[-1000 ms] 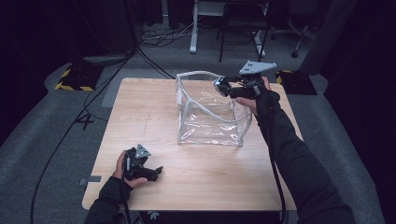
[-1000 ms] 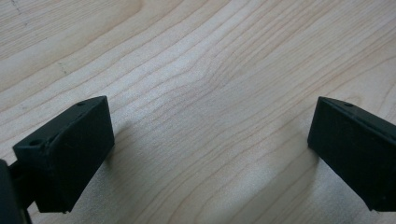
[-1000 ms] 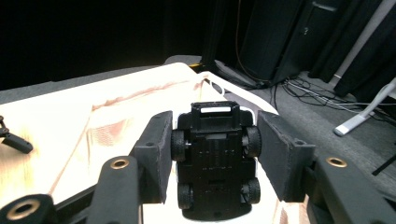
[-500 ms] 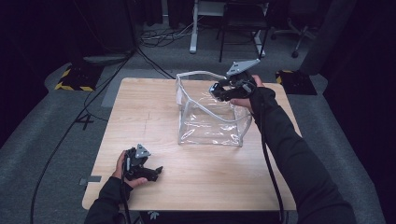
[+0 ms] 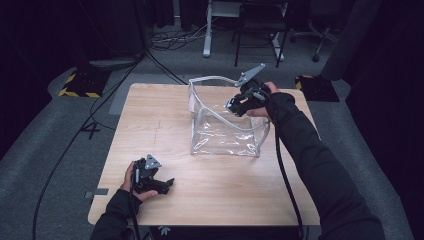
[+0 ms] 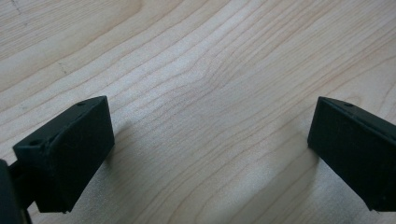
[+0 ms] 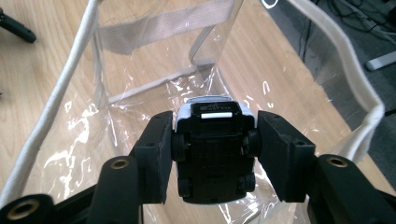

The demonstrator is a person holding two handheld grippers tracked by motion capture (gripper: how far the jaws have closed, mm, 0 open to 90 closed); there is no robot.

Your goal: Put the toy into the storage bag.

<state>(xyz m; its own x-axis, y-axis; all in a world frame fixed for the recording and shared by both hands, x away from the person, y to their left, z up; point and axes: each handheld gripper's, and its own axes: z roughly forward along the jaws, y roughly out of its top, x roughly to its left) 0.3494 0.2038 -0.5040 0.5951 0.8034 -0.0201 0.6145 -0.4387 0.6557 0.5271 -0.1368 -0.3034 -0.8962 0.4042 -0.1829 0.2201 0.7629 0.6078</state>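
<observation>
Toy car [image 7: 212, 154] underside label (unreadable)

A light wooden table [image 5: 160, 125] with a pale grain fills the middle of the high view. Around it spreads grey carpeted floor [image 5: 45, 150]. At the upper left of the frame lies a black-and-yellow striped floor plate [image 5: 77, 86], with black cables [image 5: 150, 55] trailing across the floor from it towards the top centre. Along the top edge stand the white legs of a desk [image 5: 206, 35], a dark chair frame [image 5: 260, 30] beside them, and the wheeled base of an office chair [image 5: 315, 42] farther right. A second dark floor plate [image 5: 316, 87] lies right of the table's far corner.
</observation>
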